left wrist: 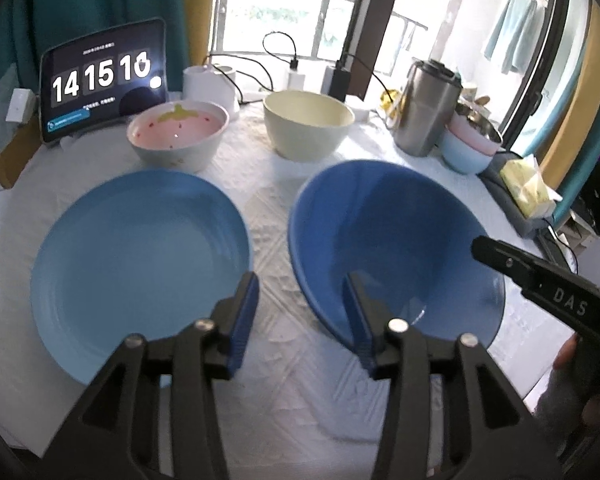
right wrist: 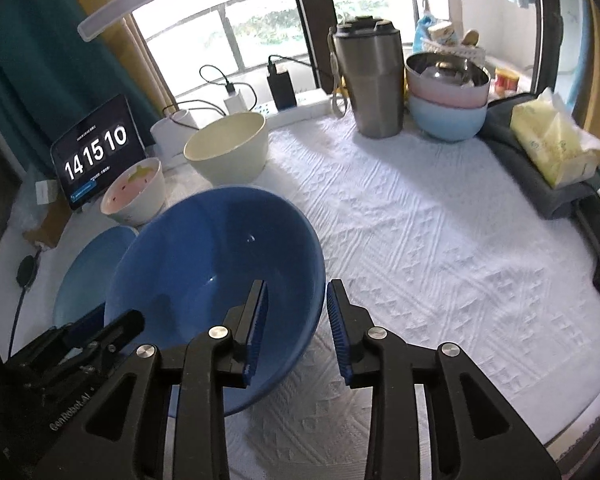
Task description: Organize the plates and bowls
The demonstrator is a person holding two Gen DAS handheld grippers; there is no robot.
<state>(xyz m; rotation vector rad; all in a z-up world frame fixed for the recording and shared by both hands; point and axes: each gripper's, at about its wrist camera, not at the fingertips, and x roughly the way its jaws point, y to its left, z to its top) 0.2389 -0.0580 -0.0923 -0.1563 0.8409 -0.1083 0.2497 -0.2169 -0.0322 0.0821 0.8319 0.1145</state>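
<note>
A dark blue bowl [left wrist: 396, 240] sits on the white cloth, with a light blue plate [left wrist: 140, 264] to its left. My left gripper [left wrist: 300, 292] is open over the gap between them, one finger [left wrist: 246, 300] above the plate's right edge, the other inside the bowl's near-left rim. In the right wrist view my right gripper [right wrist: 296, 300] is open and straddles the right rim of the bowl [right wrist: 212, 256] without pressing it. One pad is inside the bowl and the other outside. Behind stand a pink-lined strawberry bowl [left wrist: 178, 130] and a cream bowl [left wrist: 308, 124].
A steel tumbler [right wrist: 370, 80] and a stack of pastel bowls [right wrist: 446, 100] stand at the back right. A yellow tissue pack [right wrist: 552, 148] lies on a grey cloth at the right edge. A tablet clock [left wrist: 104, 80], chargers and cables line the window side. White cloth [right wrist: 440, 260] stretches right of the bowl.
</note>
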